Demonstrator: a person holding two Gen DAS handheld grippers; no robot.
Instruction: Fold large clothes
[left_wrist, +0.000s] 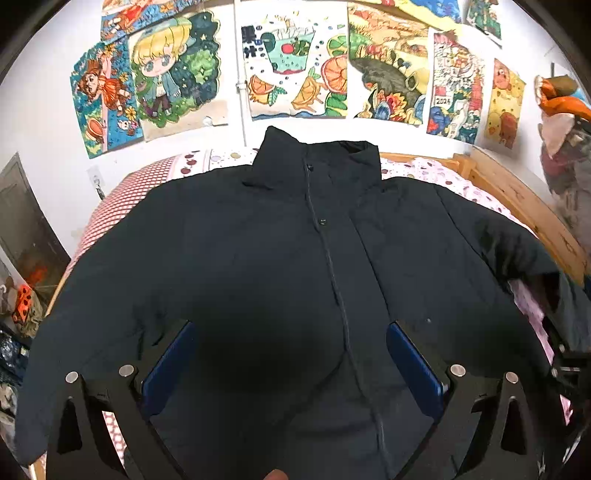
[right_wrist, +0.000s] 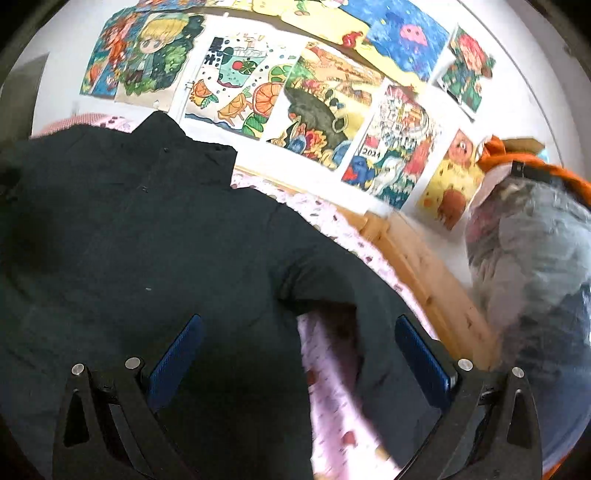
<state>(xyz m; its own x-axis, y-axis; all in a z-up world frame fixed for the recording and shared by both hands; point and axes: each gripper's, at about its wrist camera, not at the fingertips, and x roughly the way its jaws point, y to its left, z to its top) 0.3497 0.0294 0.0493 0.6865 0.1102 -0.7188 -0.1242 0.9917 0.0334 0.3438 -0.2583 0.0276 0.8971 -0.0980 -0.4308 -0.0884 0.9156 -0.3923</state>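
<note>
Here both grippers, left (left_wrist: 290, 354) and right (right_wrist: 299, 343), hover jaws wide above the jacket (left_wrist: 295, 258), gripping nothing.

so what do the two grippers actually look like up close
Both look alike. The left gripper has two flat rectangular fingers faced with textured blue pads, mounted on black angular brackets with triangular cut-outs and round silver bolt heads. The right gripper shows the same blue-padded fingers, black brackets and silver bolts. No cables, markings or sleeves are visible in either view.

Home bedroom: wooden-framed bed (left_wrist: 517, 199), patterned sheet (left_wrist: 436, 170), children's drawings (left_wrist: 295, 66) on wall.
</note>
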